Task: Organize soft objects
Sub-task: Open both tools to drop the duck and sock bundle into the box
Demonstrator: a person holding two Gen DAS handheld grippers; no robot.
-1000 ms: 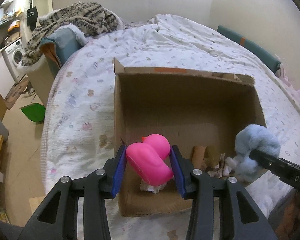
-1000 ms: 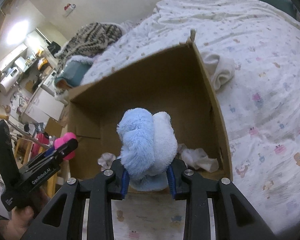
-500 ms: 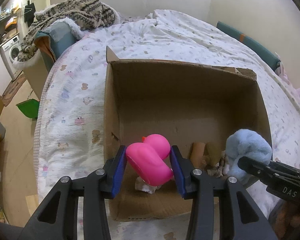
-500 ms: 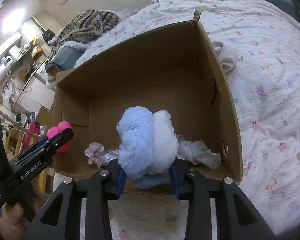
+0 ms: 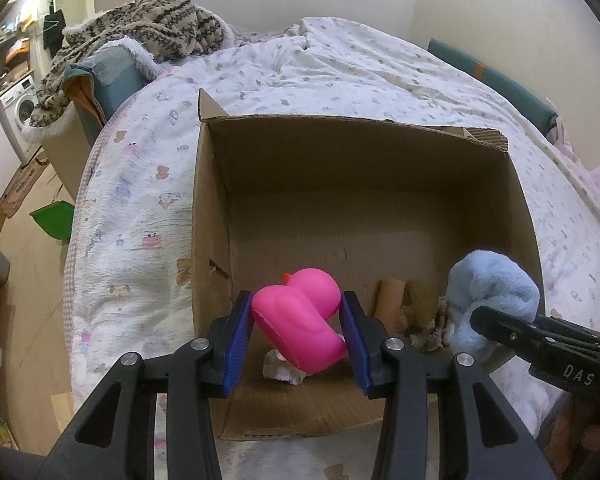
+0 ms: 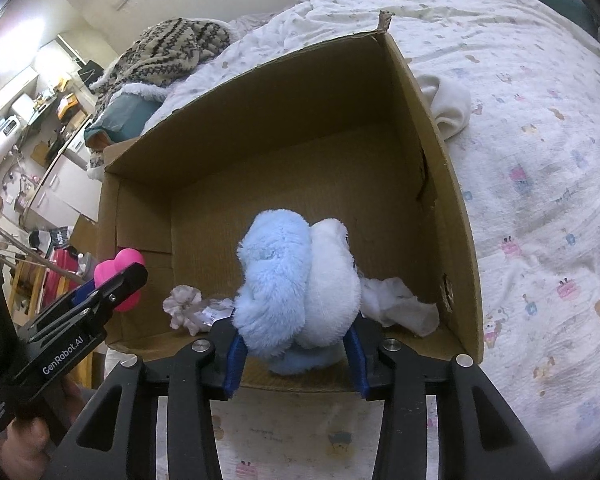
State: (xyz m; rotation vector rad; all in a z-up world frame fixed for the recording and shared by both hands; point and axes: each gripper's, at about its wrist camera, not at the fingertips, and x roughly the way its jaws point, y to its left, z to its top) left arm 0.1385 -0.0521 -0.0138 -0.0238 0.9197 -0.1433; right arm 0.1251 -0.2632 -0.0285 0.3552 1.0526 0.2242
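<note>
An open cardboard box (image 5: pixel 212 208) (image 6: pixel 456 216) stands on the bed. My left gripper (image 5: pixel 298 336) is shut on a pink toy duck (image 5: pixel 300 320) and holds it over the box's near edge; it shows at the left of the right wrist view (image 6: pixel 120 280). My right gripper (image 6: pixel 296 344) is shut on a blue and white plush toy (image 6: pixel 296 280), held above the box's near edge; the plush also shows in the left wrist view (image 5: pixel 492 296). Inside the box lie a pale scrunchie (image 6: pixel 186 308), a white cloth (image 6: pixel 400 308) and a brown roll (image 5: pixel 390 300).
The bed has a white printed quilt (image 5: pixel 340 76). A white cloth (image 6: pixel 448 104) lies on it right of the box. A patterned blanket (image 5: pixel 148 28) is piled at the bed's far left. The floor with a green bin (image 5: pixel 54 220) lies to the left.
Both grippers have moved forward and closer over the box, still holding their toys. More of the box's inside shows now.
</note>
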